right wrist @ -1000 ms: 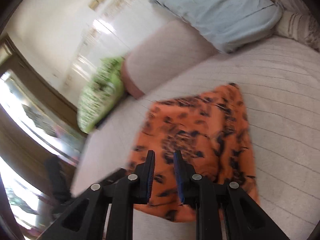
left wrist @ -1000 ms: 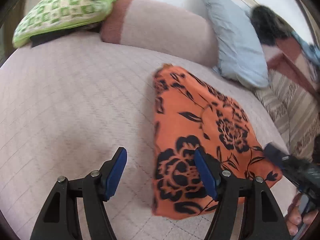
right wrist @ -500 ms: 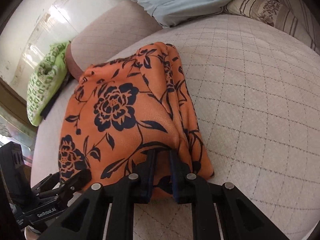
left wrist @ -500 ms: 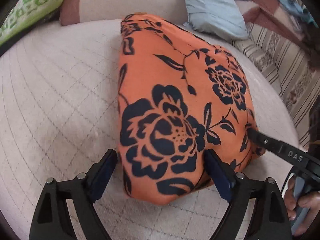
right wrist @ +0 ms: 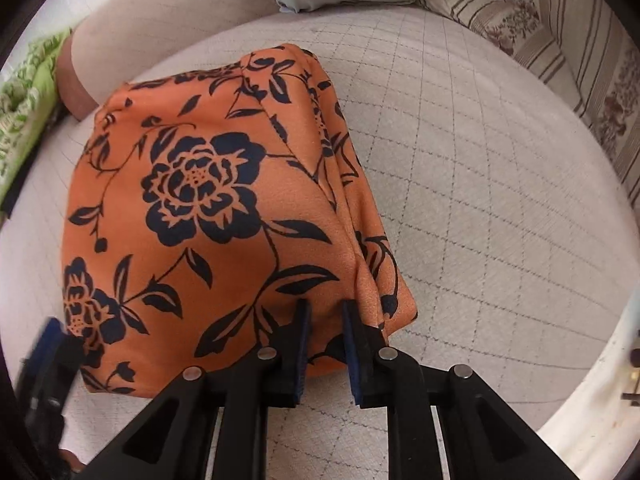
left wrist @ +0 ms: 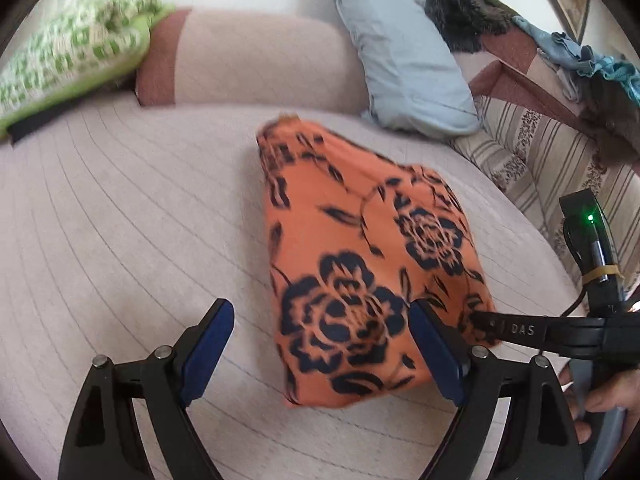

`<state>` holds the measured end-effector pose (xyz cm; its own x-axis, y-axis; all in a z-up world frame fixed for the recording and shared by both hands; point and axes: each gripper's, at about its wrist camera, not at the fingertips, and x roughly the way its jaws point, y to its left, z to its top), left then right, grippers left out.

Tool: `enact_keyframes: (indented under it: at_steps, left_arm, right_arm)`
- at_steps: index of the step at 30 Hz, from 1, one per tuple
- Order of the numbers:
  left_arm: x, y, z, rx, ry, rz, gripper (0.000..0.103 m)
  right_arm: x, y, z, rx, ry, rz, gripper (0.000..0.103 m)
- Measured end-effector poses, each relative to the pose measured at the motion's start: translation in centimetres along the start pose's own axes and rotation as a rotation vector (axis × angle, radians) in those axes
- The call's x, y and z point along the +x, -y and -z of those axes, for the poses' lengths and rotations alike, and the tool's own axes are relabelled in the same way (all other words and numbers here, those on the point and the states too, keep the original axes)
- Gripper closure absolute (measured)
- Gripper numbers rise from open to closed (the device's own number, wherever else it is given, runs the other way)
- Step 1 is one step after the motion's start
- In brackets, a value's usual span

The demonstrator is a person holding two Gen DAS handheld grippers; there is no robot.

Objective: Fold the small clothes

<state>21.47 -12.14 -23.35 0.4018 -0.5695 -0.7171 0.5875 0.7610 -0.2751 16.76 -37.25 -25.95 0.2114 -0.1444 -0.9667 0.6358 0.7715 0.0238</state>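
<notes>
One "DAS" marking (left wrist: 519,329), right claw (left wrist: 478,320)

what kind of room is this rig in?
Probably a home bedroom or sitting room: the orange floral garment lies on a quilted bed or daybed cover, with a bolster and a pale blue pillow at the back.

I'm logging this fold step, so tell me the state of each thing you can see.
Orange black-flowered garment: folded, lying on the quilted bed cover.
Left gripper: open, holding nothing.
Right gripper: jaws narrowly apart at the garment's near edge; grip unclear.
Light blue pillow: leaning against the headboard.
</notes>
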Motion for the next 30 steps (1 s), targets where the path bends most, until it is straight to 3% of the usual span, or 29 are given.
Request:
enact_keyframes:
  at_steps: [8,14,24,28,30]
  left_arm:
    - [1.9,0.2,-0.9,-0.011,-0.019,-0.040,0.014]
    - [1.2,0.0,-1.0,-0.058,0.031,-0.012,0.014]
    - [0.2,0.5,-1.1,-0.016,0.114,-0.087,0.014]
    - [0.0,-0.2,-2.4,-0.012,0.063,-0.143,0.014]
    - [-0.9,-1.2,-2.9,-0.031,0.090,-0.145,0.014]
  right_arm:
    - [1.2,0.6,-1.0,0.010,-0.033,-0.026,0.083]
    - [2.4,1.4,-1.6,0.001,-0.031,-0.048,0.083]
    - [2.0,1.7,-0.4,-0.044,-0.007,-0.062,0.083]
    - [1.0,1.7,-0.9,-0.137,-0.039,-0.076,0.083]
    - [-0.5,2.6,-2.1,-0.146,-0.010,-0.078,0.083]
